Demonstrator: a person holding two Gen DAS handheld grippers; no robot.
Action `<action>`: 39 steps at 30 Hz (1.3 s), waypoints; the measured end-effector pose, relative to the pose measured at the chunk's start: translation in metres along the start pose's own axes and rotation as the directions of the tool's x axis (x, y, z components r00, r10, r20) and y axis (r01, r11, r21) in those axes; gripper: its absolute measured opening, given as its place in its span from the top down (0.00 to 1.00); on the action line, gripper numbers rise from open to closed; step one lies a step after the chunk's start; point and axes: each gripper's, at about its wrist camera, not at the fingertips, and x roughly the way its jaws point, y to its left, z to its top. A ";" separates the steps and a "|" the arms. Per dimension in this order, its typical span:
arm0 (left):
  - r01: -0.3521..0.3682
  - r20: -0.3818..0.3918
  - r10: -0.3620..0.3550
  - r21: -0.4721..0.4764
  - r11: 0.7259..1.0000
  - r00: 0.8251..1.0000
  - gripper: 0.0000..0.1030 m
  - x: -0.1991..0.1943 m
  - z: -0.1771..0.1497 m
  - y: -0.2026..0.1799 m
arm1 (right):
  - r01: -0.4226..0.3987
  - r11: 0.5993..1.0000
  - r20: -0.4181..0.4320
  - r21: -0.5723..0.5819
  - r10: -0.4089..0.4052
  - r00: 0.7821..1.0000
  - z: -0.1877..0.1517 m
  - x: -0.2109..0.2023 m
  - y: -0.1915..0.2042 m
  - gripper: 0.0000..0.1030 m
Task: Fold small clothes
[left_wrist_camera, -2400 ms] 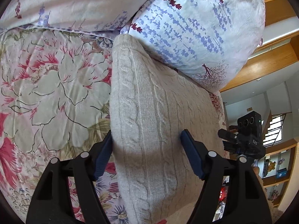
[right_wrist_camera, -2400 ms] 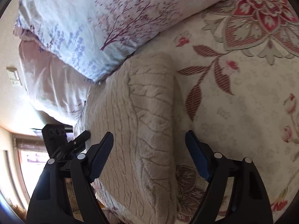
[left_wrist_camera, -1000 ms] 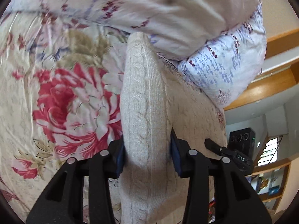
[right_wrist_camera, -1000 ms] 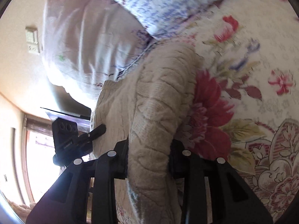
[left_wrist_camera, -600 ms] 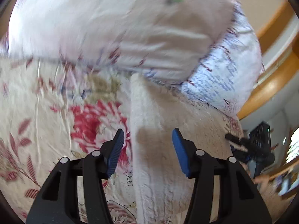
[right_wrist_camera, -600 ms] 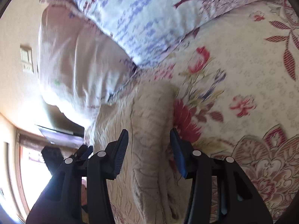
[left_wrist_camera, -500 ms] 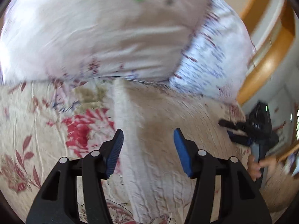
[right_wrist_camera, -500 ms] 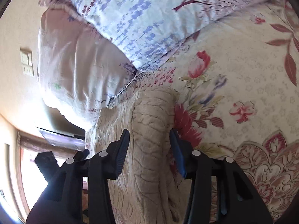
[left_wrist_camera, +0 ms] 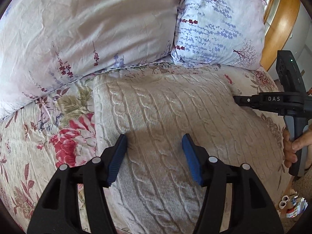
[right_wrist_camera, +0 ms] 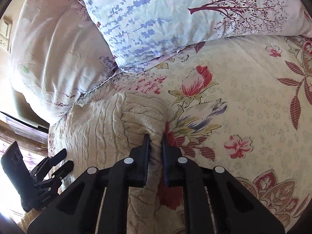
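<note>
A cream cable-knit sweater (left_wrist_camera: 165,105) lies folded flat on the floral bedspread (left_wrist_camera: 39,136), just below the pillows. My left gripper (left_wrist_camera: 154,138) hovers over its near left part, open, with nothing pinched between the blue pads. At the sweater's right corner, the right gripper (left_wrist_camera: 236,99) is held by a person's hand (left_wrist_camera: 292,146). In the right wrist view my right gripper (right_wrist_camera: 155,136) is closing, its pads squeezing a raised fold of the sweater (right_wrist_camera: 97,128) at its right edge. The left gripper (right_wrist_camera: 67,158) shows at far left.
Two pillows lie against the sweater's far edge: a pale pink one (left_wrist_camera: 87,29) and a lavender-print one (left_wrist_camera: 218,29). Floral bedspread (right_wrist_camera: 243,107) stretches to the right of the sweater. A wooden headboard (left_wrist_camera: 280,19) rises at the back right.
The left gripper let go of the sweater's fold, opened and drew back, and the sweater now lies flat. The right gripper opened, shifted, then closed on the right edge fold.
</note>
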 end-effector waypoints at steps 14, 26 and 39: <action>-0.068 -0.006 0.068 0.036 0.997 0.998 0.39 -0.022 -0.054 0.001 | 0.125 0.875 0.112 -0.468 -0.082 0.990 -0.083 -0.042 0.080 0.60; -0.033 0.033 0.033 -0.024 0.999 0.999 0.37 -0.044 -0.085 0.013 | 0.169 0.857 0.223 -0.487 -0.065 0.973 -0.123 -0.068 0.081 0.60; -0.065 -0.047 0.059 -0.133 0.989 0.997 0.25 -0.020 -0.104 0.031 | 0.262 0.836 0.193 -0.483 -0.190 0.963 -0.148 -0.038 0.059 0.62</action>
